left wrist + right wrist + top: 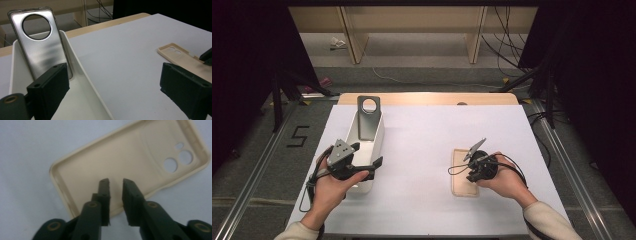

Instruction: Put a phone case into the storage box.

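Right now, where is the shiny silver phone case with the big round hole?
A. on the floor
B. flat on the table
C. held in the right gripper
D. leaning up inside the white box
D: the silver phone case stands tilted against the end of the white box, its lower end inside it.

A phone case lies right of the bin, which holds another case.

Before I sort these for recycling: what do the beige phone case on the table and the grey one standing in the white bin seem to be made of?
The beige phone case looks like soft matte silicone or rubbery plastic: dull surface, rounded raised rim, no glare. The grey phone case looks like brushed metal or metallic-finish plastic: it shows streaky sheen and soft reflections. The white bin looks like smooth, slightly glossy plastic.
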A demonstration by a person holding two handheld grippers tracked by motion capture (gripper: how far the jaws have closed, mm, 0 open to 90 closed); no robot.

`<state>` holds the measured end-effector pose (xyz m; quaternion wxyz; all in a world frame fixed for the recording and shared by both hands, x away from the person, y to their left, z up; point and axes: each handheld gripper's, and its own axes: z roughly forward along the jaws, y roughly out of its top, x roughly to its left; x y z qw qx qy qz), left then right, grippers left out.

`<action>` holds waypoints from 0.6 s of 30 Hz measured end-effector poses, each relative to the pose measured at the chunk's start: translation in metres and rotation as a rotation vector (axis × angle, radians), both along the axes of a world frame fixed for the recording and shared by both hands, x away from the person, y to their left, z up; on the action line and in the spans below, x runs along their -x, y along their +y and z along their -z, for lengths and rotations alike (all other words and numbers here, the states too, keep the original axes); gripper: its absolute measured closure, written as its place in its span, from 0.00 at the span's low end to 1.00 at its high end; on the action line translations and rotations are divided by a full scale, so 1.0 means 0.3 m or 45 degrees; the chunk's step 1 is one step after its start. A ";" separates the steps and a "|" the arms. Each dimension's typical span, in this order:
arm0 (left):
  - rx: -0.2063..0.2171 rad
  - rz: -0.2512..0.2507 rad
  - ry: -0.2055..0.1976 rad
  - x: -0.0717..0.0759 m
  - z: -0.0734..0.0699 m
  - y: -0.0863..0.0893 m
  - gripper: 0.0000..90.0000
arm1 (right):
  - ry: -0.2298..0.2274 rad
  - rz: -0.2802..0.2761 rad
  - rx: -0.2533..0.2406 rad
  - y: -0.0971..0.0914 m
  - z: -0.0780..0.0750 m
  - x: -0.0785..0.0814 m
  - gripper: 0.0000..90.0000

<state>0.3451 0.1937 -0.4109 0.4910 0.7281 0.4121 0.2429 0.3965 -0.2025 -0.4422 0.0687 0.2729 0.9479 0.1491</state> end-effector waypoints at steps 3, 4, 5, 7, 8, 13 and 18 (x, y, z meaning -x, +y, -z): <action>-0.014 0.010 -0.003 0.002 0.001 0.001 0.10 | -0.075 -0.074 -0.002 0.005 -0.009 0.008 0.64; -0.019 0.011 -0.006 0.003 0.001 0.002 0.10 | -0.081 -0.095 0.009 0.007 -0.010 0.009 0.59; -0.023 0.014 -0.007 0.004 0.002 0.003 0.10 | -0.087 -0.103 0.022 0.009 -0.009 0.012 0.58; -0.020 0.022 -0.003 0.005 0.004 0.004 0.10 | -0.102 -0.123 0.034 0.011 -0.007 0.017 0.52; -0.018 0.024 -0.002 0.006 0.006 0.004 0.10 | -0.113 -0.140 0.033 0.011 -0.004 0.017 0.49; -0.032 0.040 -0.009 0.019 0.011 0.004 0.10 | -0.143 -0.154 0.010 0.015 -0.009 0.022 0.42; -0.036 0.064 -0.014 0.046 0.021 -0.004 0.10 | -0.163 -0.144 -0.006 0.016 -0.013 0.021 0.39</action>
